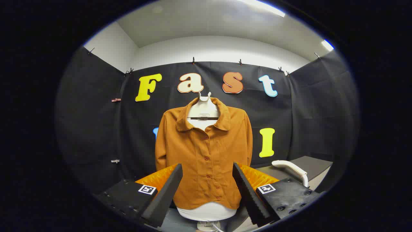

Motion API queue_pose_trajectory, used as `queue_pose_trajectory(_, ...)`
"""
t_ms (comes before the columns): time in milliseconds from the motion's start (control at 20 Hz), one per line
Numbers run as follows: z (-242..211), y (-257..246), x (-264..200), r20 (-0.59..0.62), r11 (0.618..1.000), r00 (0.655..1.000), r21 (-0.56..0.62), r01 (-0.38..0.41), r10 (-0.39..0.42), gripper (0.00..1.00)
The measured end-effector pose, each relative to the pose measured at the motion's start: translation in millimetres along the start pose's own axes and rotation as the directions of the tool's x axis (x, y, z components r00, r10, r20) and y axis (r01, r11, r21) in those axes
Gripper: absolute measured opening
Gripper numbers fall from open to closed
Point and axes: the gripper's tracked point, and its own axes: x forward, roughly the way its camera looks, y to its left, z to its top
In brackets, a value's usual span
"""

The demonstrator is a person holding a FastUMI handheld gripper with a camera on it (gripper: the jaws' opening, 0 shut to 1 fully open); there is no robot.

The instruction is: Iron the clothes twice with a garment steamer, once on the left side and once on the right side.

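**Rust-orange shirt undisturbed; steamer not yet in the gripper**

Rust-orange fabric made up the largest item: a buttoned shirt [206,154] hung on a white torso form [203,111], directly ahead of the fingers and beyond their tips. To the right of the shirt stood a dark table [310,164], and on it lay a white curved piece [289,167], probably the handle of the garment steamer; its body could not be made out. The gripper [207,187] was spread wide with nothing between its fingers, the left finger [164,196] and right finger [249,193] framing the shirt's lower front.

Judged from this state, neither pass had begun.

Hazards:
- The handle was curved and smooth. A closure off its middle could let it twist or slip out.
- The form stood on a narrow base [207,225]. Firm pressure on one side of the shirt could tip or turn it.
- A cable [216,227] lay at the base and could snag.
- Moving straight forward would strike the shirt with empty fingers.
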Motion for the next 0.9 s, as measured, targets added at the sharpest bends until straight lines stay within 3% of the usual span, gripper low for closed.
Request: queue_pose_trajectory(900,-0.8,-1.0,-1.4,-0.001,1.0,1.0,0.003,0.01,-0.01,0.98)
